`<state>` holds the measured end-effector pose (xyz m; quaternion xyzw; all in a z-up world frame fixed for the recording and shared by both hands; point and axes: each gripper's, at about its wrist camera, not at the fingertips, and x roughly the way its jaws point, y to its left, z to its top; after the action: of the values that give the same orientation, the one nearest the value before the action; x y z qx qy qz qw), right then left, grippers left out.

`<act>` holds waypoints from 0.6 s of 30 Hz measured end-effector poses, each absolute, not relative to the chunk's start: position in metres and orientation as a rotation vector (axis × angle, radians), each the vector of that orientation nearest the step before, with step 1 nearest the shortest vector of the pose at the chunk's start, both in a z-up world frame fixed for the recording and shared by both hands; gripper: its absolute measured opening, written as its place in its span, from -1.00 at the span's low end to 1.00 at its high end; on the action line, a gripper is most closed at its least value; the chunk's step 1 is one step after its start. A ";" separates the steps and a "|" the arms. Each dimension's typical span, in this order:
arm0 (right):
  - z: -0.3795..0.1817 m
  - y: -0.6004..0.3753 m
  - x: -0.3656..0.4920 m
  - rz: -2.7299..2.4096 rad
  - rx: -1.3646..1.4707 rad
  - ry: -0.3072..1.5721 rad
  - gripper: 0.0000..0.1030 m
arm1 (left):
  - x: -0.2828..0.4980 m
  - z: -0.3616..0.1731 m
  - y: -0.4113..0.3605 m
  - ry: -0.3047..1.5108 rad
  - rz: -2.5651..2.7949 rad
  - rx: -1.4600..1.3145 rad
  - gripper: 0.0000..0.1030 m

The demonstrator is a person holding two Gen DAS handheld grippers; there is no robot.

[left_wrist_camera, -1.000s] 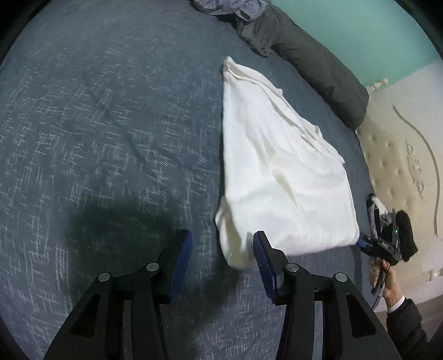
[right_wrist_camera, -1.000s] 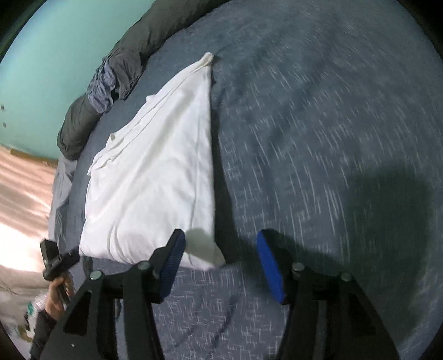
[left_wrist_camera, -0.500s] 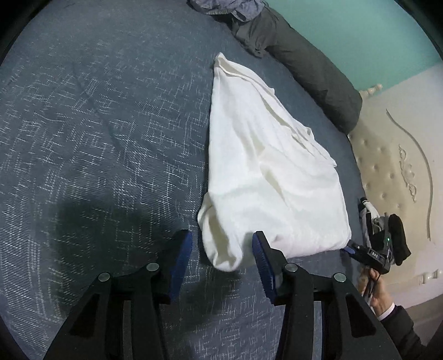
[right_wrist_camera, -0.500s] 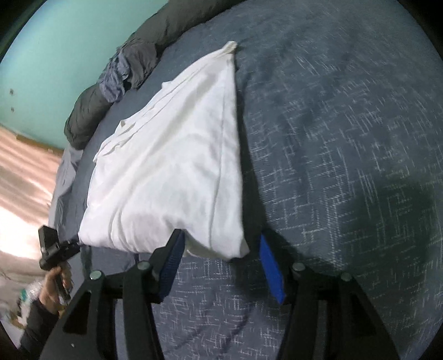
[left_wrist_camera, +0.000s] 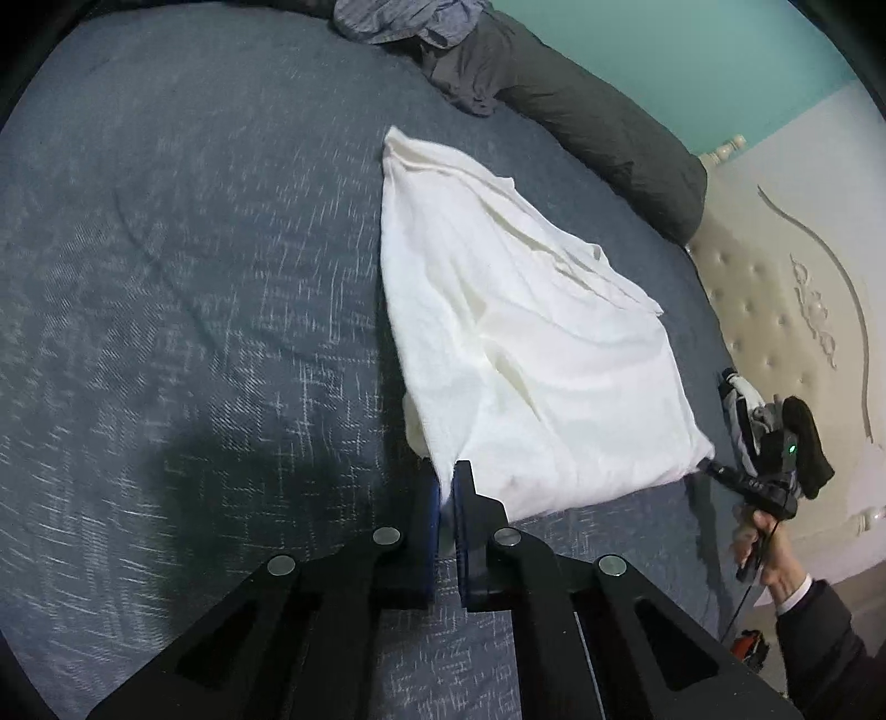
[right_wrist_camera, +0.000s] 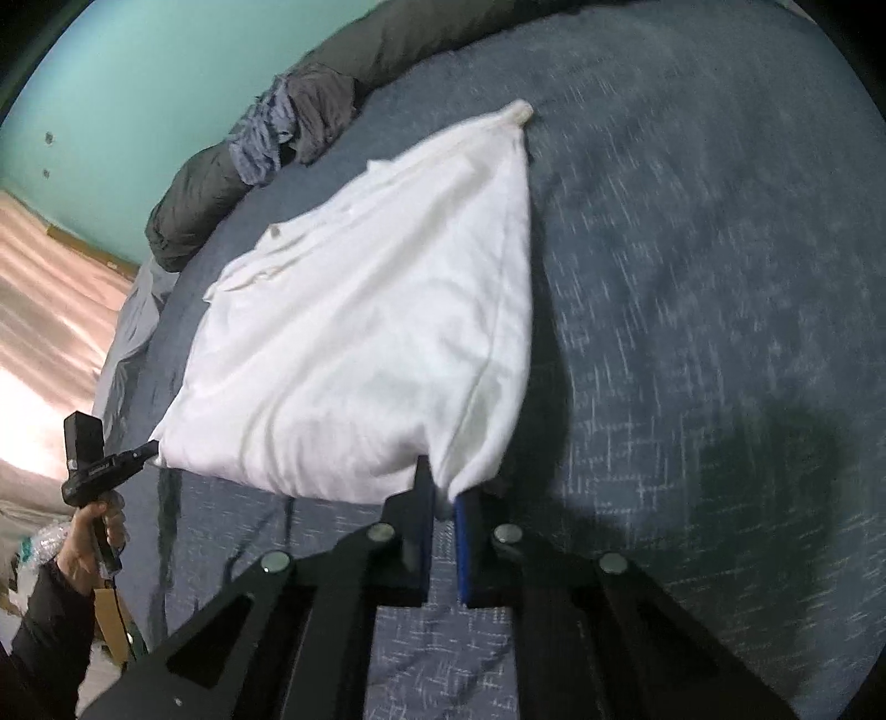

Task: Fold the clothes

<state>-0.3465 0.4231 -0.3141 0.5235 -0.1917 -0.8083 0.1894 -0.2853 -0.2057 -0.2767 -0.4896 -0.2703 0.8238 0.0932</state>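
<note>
Left gripper (left_wrist_camera: 447, 487) pinched tight on one near corner of the white garment (left_wrist_camera: 515, 332), blue pads pressed together with a tuft of cloth between them. Right gripper (right_wrist_camera: 443, 498) clamped the same way on the other near corner, seen from the left wrist as a small dark tool off to the right (left_wrist_camera: 714, 469) at the hem's far end. Held at both corners, likely so the near edge comes up as one straight line and can be carried over toward the far tip for the next fold.

Ahead of both grippers, garment spread on the bed (left_wrist_camera: 194, 266), already doubled into a rough triangle narrowing to a point farthest from the grippers. Near edge lifted slightly, shadow showing beneath it in the right wrist view. Soft, thin, matte cloth, probably cotton, creased along its length, a stitched seam running down one side.

Beneath it, dark blue bed cover with a pale flecked weave, lightly rumpled. Beyond the garment's tip, a long dark grey bolster (left_wrist_camera: 598, 133) with crumpled grey-blue clothes (left_wrist_camera: 410, 16) heaped on it. Right of the left gripper, a cream tufted headboard (left_wrist_camera: 775, 288).
</note>
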 end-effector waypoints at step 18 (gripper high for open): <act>-0.218 0.408 -0.324 -2.266 1.371 -0.474 -0.90 | -0.249 -0.218 -0.195 -0.710 2.451 -1.424 -0.96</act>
<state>-0.3240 0.4082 -0.2180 0.4967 -0.1718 -0.8208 0.2236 -0.2486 -0.1954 -0.2183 -0.4843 -0.2416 0.8337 0.1097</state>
